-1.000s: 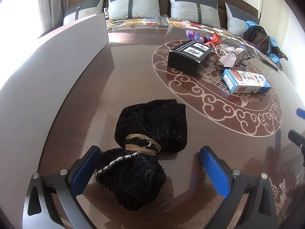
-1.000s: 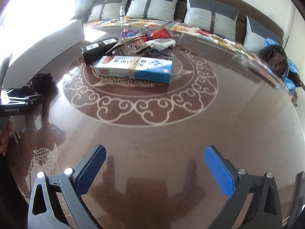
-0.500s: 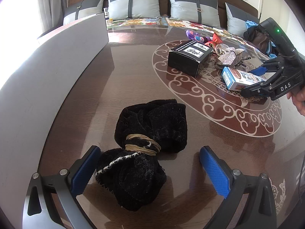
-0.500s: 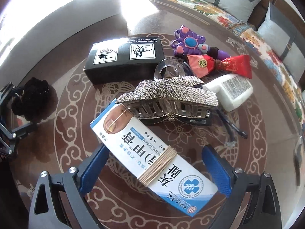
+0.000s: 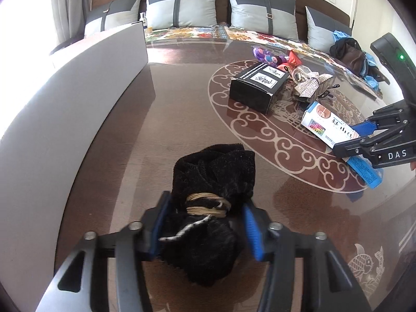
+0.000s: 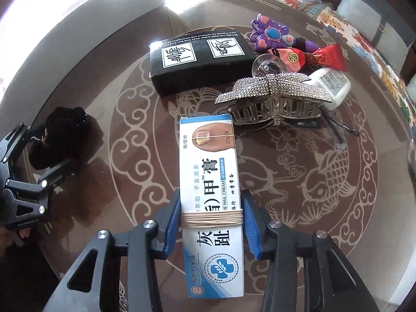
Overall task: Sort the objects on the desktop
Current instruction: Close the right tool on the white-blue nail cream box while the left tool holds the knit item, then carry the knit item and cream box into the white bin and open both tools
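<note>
The black cloth bundle (image 5: pixel 212 208), tied round its middle with tan cord, lies on the brown desk (image 5: pixel 166 130) near its left side, and the left claw (image 5: pixel 205 223) is closed on it, blue pads pressing both flanks. Toward the desk's centre, the white-and-blue nail cream box (image 6: pixel 212 195), banded with the same cord, is pinched between the blue pads of the right claw (image 6: pixel 212 223). Just beyond the box's far end sits a rhinestone hair clip (image 6: pixel 273 98), with a black carton (image 6: pixel 200 62) to its left. A purple butterfly toy (image 6: pixel 270 33) and red sachets (image 6: pixel 327 57) lie behind them.
</note>
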A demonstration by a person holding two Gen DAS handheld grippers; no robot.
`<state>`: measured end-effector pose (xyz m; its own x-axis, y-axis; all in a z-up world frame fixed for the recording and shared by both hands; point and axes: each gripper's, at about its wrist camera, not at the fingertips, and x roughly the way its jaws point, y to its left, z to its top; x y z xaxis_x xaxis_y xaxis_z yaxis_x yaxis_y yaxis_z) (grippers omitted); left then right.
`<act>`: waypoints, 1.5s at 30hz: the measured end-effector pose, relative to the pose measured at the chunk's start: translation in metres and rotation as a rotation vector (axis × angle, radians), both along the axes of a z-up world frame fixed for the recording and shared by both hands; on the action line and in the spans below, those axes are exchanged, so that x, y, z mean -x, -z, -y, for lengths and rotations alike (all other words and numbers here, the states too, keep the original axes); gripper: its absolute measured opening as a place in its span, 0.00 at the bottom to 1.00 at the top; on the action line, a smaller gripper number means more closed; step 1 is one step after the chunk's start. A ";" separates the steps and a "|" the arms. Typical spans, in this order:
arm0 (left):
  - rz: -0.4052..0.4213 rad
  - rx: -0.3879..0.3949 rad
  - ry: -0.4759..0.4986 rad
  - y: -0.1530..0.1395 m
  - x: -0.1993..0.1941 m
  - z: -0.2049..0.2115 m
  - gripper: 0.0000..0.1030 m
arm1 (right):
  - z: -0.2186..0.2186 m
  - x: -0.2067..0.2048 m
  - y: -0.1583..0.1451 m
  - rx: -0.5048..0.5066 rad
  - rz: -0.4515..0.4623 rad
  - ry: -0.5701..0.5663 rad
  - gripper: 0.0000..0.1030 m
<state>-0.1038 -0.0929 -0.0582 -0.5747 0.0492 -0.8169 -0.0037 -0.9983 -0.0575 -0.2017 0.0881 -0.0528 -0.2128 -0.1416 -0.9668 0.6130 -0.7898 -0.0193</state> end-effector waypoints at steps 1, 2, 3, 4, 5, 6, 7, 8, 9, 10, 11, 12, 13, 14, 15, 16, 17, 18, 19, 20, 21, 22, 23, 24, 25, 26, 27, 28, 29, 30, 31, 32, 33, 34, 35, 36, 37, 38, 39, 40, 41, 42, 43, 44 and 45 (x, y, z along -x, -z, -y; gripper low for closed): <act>-0.009 -0.026 -0.002 -0.005 -0.001 0.003 0.36 | 0.001 -0.005 -0.003 -0.004 -0.006 0.013 0.43; -0.030 -0.030 -0.009 -0.011 -0.004 0.005 0.36 | 0.002 -0.010 -0.008 -0.001 -0.010 0.023 0.43; -0.049 -0.033 -0.012 -0.020 -0.007 0.007 0.35 | 0.004 -0.014 -0.015 0.006 -0.017 0.033 0.43; -0.072 -0.049 -0.011 -0.031 -0.012 0.009 0.35 | 0.006 -0.019 -0.024 0.015 -0.025 0.039 0.43; -0.097 -0.070 -0.008 -0.044 -0.018 0.012 0.35 | 0.010 -0.022 -0.037 0.029 -0.036 0.043 0.43; -0.121 -0.081 -0.005 -0.057 -0.025 0.016 0.35 | 0.016 -0.025 -0.050 0.047 -0.047 0.043 0.43; -0.143 -0.081 -0.007 -0.072 -0.032 0.022 0.35 | 0.024 -0.027 -0.065 0.068 -0.058 0.041 0.43; -0.168 -0.083 -0.018 -0.086 -0.039 0.031 0.35 | 0.036 -0.026 -0.081 0.095 -0.068 0.038 0.43; -0.193 -0.087 -0.038 -0.101 -0.047 0.042 0.35 | 0.050 -0.025 -0.096 0.125 -0.080 0.033 0.43; -0.210 -0.089 -0.063 -0.114 -0.053 0.057 0.36 | 0.065 -0.025 -0.112 0.159 -0.091 0.023 0.43; -0.218 -0.087 -0.089 -0.125 -0.057 0.074 0.35 | 0.081 -0.025 -0.126 0.190 -0.102 0.007 0.43; -0.216 -0.080 -0.117 -0.133 -0.059 0.092 0.35 | 0.105 -0.017 -0.138 0.215 -0.111 -0.012 0.43; -0.204 -0.075 -0.145 -0.138 -0.060 0.113 0.35 | 0.128 -0.021 -0.150 0.241 -0.118 -0.030 0.43; -0.191 -0.068 -0.179 -0.142 -0.059 0.135 0.35 | 0.150 -0.022 -0.160 0.270 -0.123 -0.050 0.43; -0.177 -0.053 -0.217 -0.142 -0.059 0.158 0.35 | 0.175 -0.023 -0.167 0.300 -0.128 -0.072 0.43; -0.148 -0.034 -0.252 -0.140 -0.057 0.180 0.35 | 0.199 -0.027 -0.173 0.327 -0.136 -0.095 0.43; -0.111 -0.028 -0.281 -0.134 -0.055 0.201 0.35 | 0.223 -0.031 -0.178 0.356 -0.141 -0.115 0.43; -0.081 -0.032 -0.310 -0.128 -0.054 0.221 0.35 | 0.248 -0.037 -0.180 0.387 -0.138 -0.137 0.43; -0.049 -0.034 -0.338 -0.121 -0.052 0.238 0.35 | 0.271 -0.042 -0.181 0.417 -0.127 -0.158 0.43; -0.012 -0.035 -0.358 -0.113 -0.051 0.251 0.35 | 0.295 -0.047 -0.179 0.440 -0.117 -0.180 0.43; 0.020 -0.036 -0.370 -0.105 -0.049 0.262 0.35 | 0.317 -0.053 -0.176 0.449 -0.107 -0.200 0.43; 0.048 -0.034 -0.377 -0.097 -0.048 0.270 0.36 | 0.338 -0.057 -0.170 0.448 -0.099 -0.218 0.43; 0.079 -0.029 -0.381 -0.089 -0.046 0.275 0.36 | 0.354 -0.060 -0.160 0.442 -0.092 -0.227 0.43; 0.108 -0.023 -0.387 -0.082 -0.044 0.279 0.38 | 0.368 -0.063 -0.148 0.434 -0.083 -0.230 0.43; 0.130 -0.016 -0.396 -0.076 -0.043 0.282 0.42 | 0.379 -0.063 -0.135 0.423 -0.073 -0.229 0.43; 0.151 -0.010 -0.406 -0.071 -0.044 0.286 0.53 | 0.389 -0.065 -0.124 0.412 -0.062 -0.225 0.43; 0.166 -0.002 -0.419 -0.067 -0.043 0.287 0.60 | 0.395 -0.062 -0.110 0.402 -0.046 -0.220 0.44; 0.169 0.006 -0.433 -0.065 -0.044 0.288 0.76 | 0.397 -0.061 -0.098 0.389 -0.028 -0.208 0.45; 0.157 0.011 -0.446 -0.065 -0.047 0.289 0.81 | 0.398 -0.060 -0.087 0.373 -0.019 -0.190 0.45; 0.141 0.012 -0.454 -0.067 -0.055 0.290 0.81 | 0.395 -0.058 -0.081 0.368 -0.017 -0.172 0.48; 0.131 0.009 -0.458 -0.068 -0.058 0.290 0.81 | 0.389 -0.058 -0.080 0.383 -0.021 -0.158 0.50; 0.121 0.005 -0.462 -0.071 -0.062 0.289 0.81 | 0.380 -0.058 -0.082 0.408 -0.028 -0.150 0.51; 0.107 0.003 -0.468 -0.073 -0.065 0.286 0.81 | 0.371 -0.059 -0.088 0.430 -0.046 -0.145 0.57; 0.090 -0.001 -0.474 -0.076 -0.067 0.284 0.81 | 0.359 -0.060 -0.096 0.446 -0.078 -0.144 0.65; 0.070 -0.009 -0.476 -0.082 -0.069 0.278 0.81 | 0.347 -0.062 -0.103 0.458 -0.119 -0.143 0.69; 0.046 -0.021 -0.472 -0.089 -0.072 0.270 0.81 | 0.330 -0.063 -0.115 0.472 -0.164 -0.140 0.75; 0.022 -0.036 -0.461 -0.096 -0.072 0.262 0.81 | 0.312 -0.065 -0.124 0.482 -0.212 -0.137 0.80; -0.001 -0.048 -0.444 -0.103 -0.073 0.250 0.81 | 0.293 -0.068 -0.130 0.485 -0.259 -0.130 0.82; -0.022 -0.058 -0.418 -0.111 -0.072 0.236 0.81 | 0.273 -0.071 -0.135 0.483 -0.305 -0.116 0.88; -0.040 -0.066 -0.384 -0.119 -0.070 0.219 0.81 | 0.250 -0.074 -0.136 0.476 -0.347 -0.097 0.93; -0.057 -0.073 -0.345 -0.126 -0.068 0.201 0.81 | 0.226 -0.075 -0.136 0.461 -0.385 -0.076 0.95; -0.075 -0.081 -0.301 -0.132 -0.066 0.180 0.81 | 0.201 -0.077 -0.132 0.441 -0.415 -0.051 0.96; -0.088 -0.091 -0.254 -0.138 -0.063 0.157 0.82 | 0.175 -0.079 -0.125 0.411 -0.440 -0.024 0.96; -0.093 -0.105 -0.209 -0.141 -0.060 0.134 0.84 | 0.148 -0.079 -0.116 0.371 -0.457 0.006 0.96; -0.090 -0.124 -0.164 -0.141 -0.055 0.111 0.87 | 0.120 -0.080 -0.105 0.325 -0.464 0.039 0.96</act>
<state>-0.0484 -0.2038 0.0823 -0.6538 0.0457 -0.7553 0.1478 -0.9712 -0.1867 -0.1219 -0.0321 0.0523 -0.6160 -0.3997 -0.6788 0.5685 -0.8221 -0.0318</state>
